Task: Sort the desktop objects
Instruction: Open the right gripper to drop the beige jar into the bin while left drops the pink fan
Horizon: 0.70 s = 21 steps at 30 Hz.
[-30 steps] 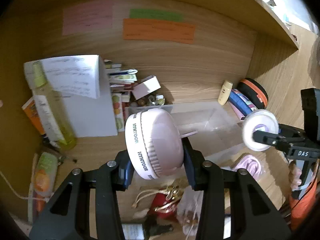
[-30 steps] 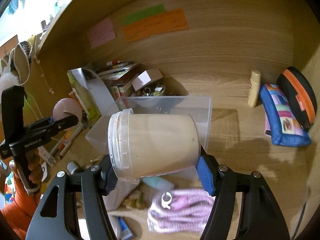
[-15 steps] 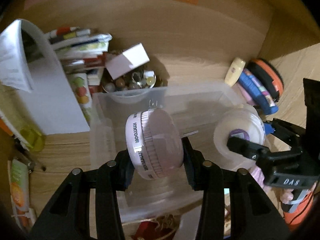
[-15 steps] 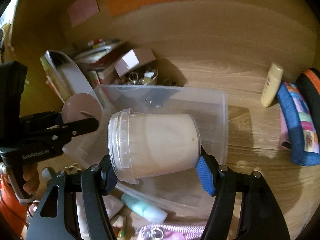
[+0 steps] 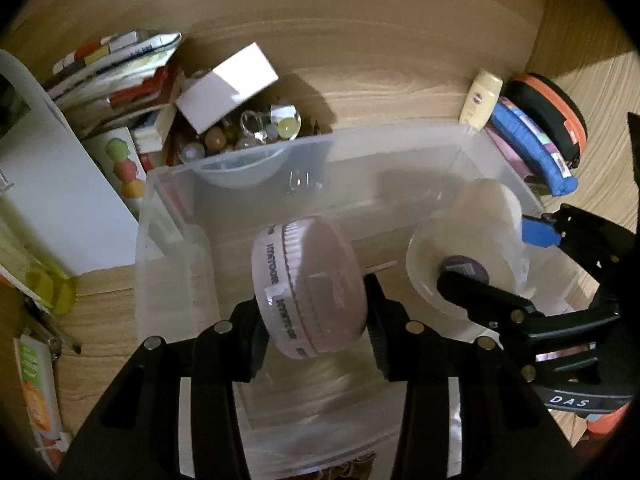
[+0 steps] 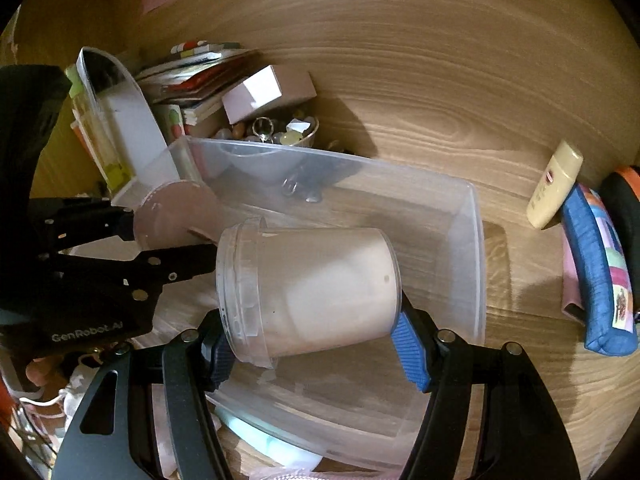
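Both loads hang over the clear plastic storage bin [image 5: 460,148] on the wooden desk [image 6: 440,128], so the step in hand looks like the drop-off. The left tongs [image 5: 316,308] are clamped on a round pale-pink ribbed case [image 5: 308,288], held on edge above the bin's floor. The right tongs [image 6: 312,332] grip a frosted white lidded tub [image 6: 308,288] lying sideways, at the bin's right end. Both tongs tilt steeply downward, side by side. Next, I judge, each should lower until its load nears the floor, then open, keeping the two loads from knocking
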Each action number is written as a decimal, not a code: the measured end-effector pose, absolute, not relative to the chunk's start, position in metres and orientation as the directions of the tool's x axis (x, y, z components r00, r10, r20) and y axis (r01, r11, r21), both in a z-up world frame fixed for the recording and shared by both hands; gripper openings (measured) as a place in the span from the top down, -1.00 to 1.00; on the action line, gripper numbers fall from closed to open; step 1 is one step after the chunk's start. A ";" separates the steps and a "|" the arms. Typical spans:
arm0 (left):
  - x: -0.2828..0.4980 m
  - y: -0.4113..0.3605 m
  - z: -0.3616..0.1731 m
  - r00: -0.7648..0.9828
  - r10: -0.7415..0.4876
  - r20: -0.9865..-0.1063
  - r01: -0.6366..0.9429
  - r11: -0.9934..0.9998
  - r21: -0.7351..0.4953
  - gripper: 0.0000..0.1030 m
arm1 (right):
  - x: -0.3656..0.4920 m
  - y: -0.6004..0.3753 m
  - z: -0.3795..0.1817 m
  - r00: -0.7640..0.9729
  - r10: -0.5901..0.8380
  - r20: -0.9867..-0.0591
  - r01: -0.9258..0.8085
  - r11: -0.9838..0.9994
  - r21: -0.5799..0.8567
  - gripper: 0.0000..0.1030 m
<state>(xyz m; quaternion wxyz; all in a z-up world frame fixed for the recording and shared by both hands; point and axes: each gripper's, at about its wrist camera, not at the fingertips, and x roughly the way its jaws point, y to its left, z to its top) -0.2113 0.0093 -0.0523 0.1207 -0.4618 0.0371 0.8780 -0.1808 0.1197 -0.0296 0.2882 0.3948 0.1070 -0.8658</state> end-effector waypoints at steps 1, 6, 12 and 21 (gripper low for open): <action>-0.210 0.009 -0.052 -0.545 0.176 -0.820 -0.246 -0.968 -0.044 0.18 | -0.181 0.119 -0.030 -0.525 -0.416 -0.743 0.582 -0.812 0.043 -0.22; -0.210 0.013 -0.050 -0.549 0.171 -0.818 -0.245 -0.969 -0.038 0.18 | -0.180 0.119 -0.029 -0.539 -0.408 -0.737 0.572 -0.819 0.035 -0.23; -0.209 0.013 -0.051 -0.541 0.184 -0.820 -0.242 -0.969 -0.057 0.18 | -0.177 0.119 -0.029 -0.566 -0.396 -0.723 0.567 -0.824 0.007 -0.26; -0.197 0.010 -0.040 -0.597 0.162 -0.785 -0.246 -0.969 -0.013 0.01 | -0.172 0.118 -0.026 -0.579 -0.397 -0.712 0.580 -0.814 -0.018 -0.32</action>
